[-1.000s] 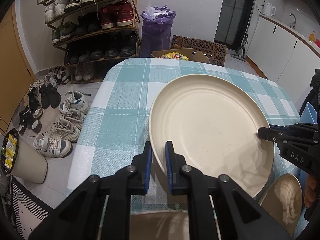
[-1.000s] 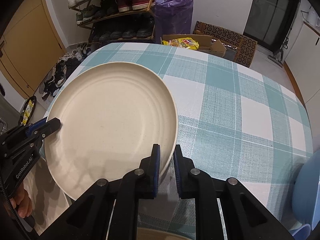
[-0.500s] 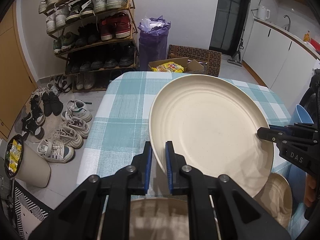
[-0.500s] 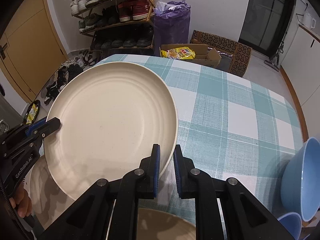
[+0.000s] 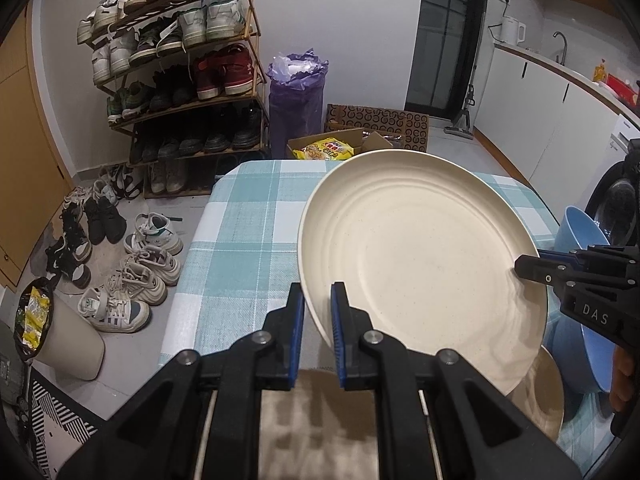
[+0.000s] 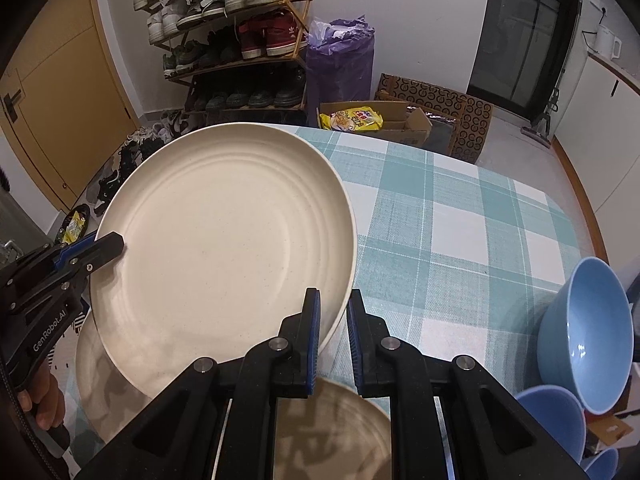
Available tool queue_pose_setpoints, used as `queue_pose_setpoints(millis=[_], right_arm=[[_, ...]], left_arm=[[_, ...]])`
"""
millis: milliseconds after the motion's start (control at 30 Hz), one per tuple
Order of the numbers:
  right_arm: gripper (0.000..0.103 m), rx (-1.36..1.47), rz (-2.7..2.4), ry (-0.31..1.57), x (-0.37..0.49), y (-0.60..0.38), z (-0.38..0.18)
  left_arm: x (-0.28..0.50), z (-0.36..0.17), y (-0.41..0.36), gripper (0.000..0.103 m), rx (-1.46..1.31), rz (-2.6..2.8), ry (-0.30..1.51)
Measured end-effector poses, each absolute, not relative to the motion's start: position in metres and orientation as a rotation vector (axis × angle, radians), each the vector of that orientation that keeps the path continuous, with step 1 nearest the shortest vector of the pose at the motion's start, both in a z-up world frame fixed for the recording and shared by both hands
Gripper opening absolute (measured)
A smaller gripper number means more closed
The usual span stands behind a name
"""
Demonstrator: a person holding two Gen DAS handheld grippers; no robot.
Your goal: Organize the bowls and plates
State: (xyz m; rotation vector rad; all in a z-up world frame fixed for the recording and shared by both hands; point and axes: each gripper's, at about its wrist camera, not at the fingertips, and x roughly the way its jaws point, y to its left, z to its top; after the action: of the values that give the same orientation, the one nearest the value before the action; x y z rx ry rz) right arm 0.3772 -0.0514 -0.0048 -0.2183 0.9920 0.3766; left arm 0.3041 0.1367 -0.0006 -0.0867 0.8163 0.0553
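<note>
Lifted higher, cream plate [image 5: 420, 256] looks ridged, perhaps faintly speckled.

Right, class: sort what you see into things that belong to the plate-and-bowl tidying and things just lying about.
Part of the job:
- large cream plate, held by left gripper and right gripper
- cream plates beneath
- blue bowls

Just lying about:
- shoe rack
- purple bag
- cardboard box
- kettle

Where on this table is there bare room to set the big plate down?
The checked tablecloth is bare across its middle and far end, from beyond the held cream plate to the edge by the cardboard box. The near edge is crowded: more cream plates under both grippers, and blue bowls at the right corner.
</note>
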Motion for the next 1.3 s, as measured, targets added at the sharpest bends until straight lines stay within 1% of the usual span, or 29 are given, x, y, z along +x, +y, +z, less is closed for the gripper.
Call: queue_pose_setpoints(millis=[833, 1300], right_arm=[[0.014, -0.193, 0.377, 0.944, 0.295, -0.094, 0.020], [0.014, -0.164, 0.363, 0.960, 0.257, -0.118, 0.018]], left_arm=[[0.235, 0.023, 0.100, 0.011, -0.041, 0.011, 0.780], [0.209, 0.024, 0.081, 0.011, -0.013, -0.027, 0.780]])
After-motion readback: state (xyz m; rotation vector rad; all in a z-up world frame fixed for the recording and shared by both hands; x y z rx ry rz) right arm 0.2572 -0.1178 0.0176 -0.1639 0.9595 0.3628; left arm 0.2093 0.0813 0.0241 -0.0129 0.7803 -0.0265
